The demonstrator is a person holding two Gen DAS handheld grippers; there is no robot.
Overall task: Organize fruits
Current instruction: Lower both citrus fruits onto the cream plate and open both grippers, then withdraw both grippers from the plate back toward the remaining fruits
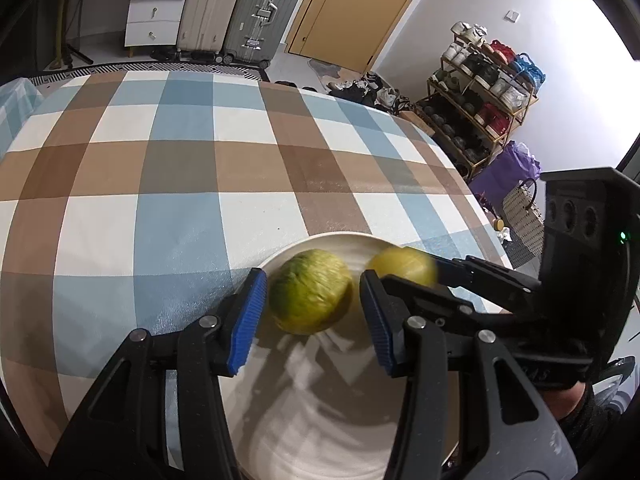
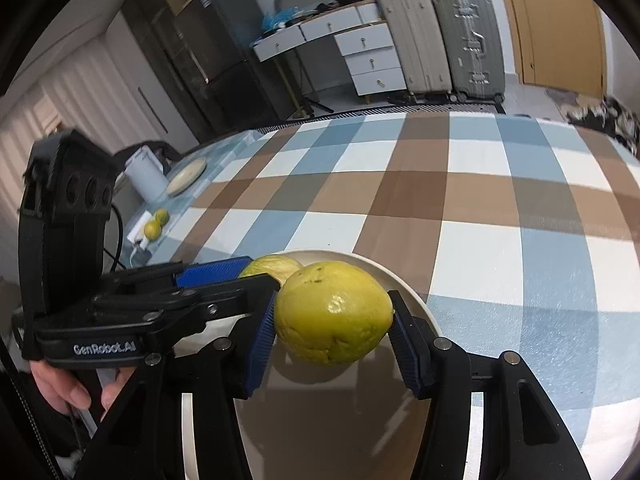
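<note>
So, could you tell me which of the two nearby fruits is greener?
The green-streaked fruit between the left claw's pads; the right claw holds the yellow fruit.

A checked cloth (image 1: 180, 168) of blue, brown and white squares covered the table. Beyond it stood a white drawer unit (image 1: 154, 10), two upright suitcases (image 1: 240, 8) and a tan door (image 1: 356, 12). A shoe rack (image 1: 480, 92) lined the pale wall.
</note>
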